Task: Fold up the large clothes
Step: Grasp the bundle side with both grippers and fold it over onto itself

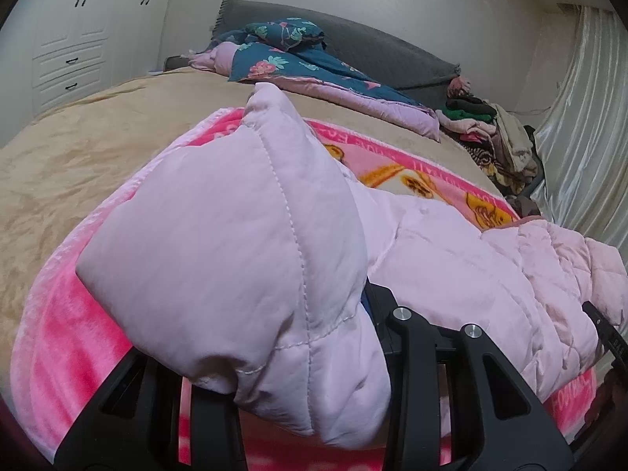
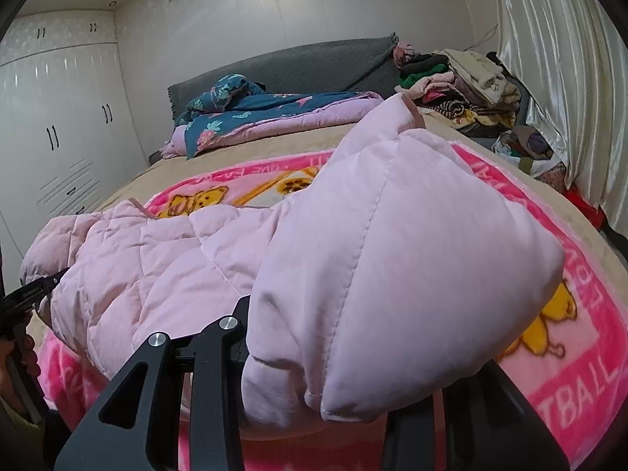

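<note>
We are clamping the left hand-held gripper (image 1: 314, 361) on one corner of the pale pink quilted puffer jacket (image 1: 451, 259), its jaws narrowed on the padded fabric, and the right hand-held gripper (image 2: 333, 376) is pinching the opposite corner the same way. The jacket is hanging between them, draping onto the pink teddy-bear blanket (image 2: 581, 357) spread over the beige bed cover (image 1: 78, 165). Near the grey headboard (image 2: 306, 62) a floral quilt (image 2: 251, 114) is lying.

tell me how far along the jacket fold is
Done: little; the pink quilted jacket spans the pink blanket, no fold visible yet. In hand: the left hand-held gripper and right hand-held gripper each hold a bunched part. Left: the folds themselves, then the clothes pile.
</note>
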Available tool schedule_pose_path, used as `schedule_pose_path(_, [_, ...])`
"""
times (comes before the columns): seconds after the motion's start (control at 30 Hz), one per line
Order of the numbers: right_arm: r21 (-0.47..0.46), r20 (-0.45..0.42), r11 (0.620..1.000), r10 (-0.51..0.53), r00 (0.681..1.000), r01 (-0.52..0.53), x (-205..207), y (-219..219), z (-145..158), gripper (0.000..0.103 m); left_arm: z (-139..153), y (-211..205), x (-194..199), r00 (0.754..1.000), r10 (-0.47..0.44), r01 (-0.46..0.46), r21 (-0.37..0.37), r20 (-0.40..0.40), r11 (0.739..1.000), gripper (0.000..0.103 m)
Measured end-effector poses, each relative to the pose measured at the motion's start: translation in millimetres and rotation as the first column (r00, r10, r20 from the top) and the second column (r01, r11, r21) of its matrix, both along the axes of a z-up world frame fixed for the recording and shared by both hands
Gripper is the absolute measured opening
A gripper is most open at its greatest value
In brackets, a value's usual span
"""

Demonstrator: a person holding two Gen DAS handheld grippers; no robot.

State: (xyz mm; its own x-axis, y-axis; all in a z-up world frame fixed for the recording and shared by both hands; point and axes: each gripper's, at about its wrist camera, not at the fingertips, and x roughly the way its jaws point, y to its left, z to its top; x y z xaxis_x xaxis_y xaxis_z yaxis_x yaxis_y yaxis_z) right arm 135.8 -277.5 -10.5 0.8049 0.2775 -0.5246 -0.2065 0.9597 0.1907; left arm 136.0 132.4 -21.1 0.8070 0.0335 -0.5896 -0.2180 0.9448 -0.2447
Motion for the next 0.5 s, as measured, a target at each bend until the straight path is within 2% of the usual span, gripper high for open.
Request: schedule_pose_path(0.5, [0.009,-0.035,1.0,0.003,0.999,-0.003,-18.8,-6.1,-7.4,0.033,-6.2,-0.6,-24.5,0.999,-0.015,0.015,0.011,-0.044,1.0,0.028])
